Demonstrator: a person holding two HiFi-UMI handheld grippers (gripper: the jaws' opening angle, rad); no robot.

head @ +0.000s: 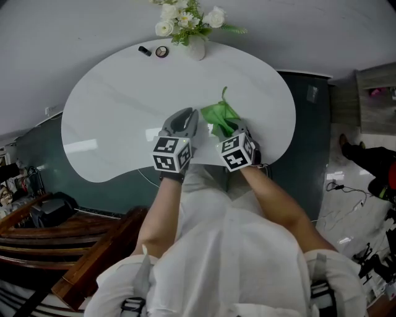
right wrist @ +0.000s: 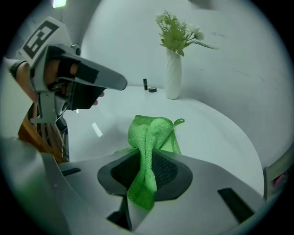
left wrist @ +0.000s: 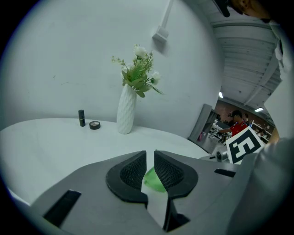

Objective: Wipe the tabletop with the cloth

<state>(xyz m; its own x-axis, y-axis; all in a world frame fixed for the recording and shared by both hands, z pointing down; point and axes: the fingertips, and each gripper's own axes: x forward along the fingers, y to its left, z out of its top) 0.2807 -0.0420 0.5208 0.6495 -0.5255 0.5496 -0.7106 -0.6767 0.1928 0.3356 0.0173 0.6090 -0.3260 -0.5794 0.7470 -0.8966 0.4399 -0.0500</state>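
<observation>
The green cloth (right wrist: 154, 131) on the white bench (head: 124, 105) is being pinched in the right gripper's (right wrist: 147, 161) jaws, which is being shown only by that gripper's view. The left gripper's (left wrist: 150, 163) jaws are being held nearly together, empty.

This looks like a staged home corner inside a larger workshop. A white curved surface (head: 124, 105) stands against a plain grey wall (head: 74, 25), dressed at 12 o'clock with a white vase (head: 197, 48) of flowers (head: 185, 15), a small black tube (head: 145, 51) and a round tin (head: 161, 52). Loose cables (head: 346, 189) lie on the floor at 3 o'clock. In the left gripper view, a person in red (left wrist: 237, 124) is among equipment under ceiling lights (left wrist: 221, 95).
</observation>
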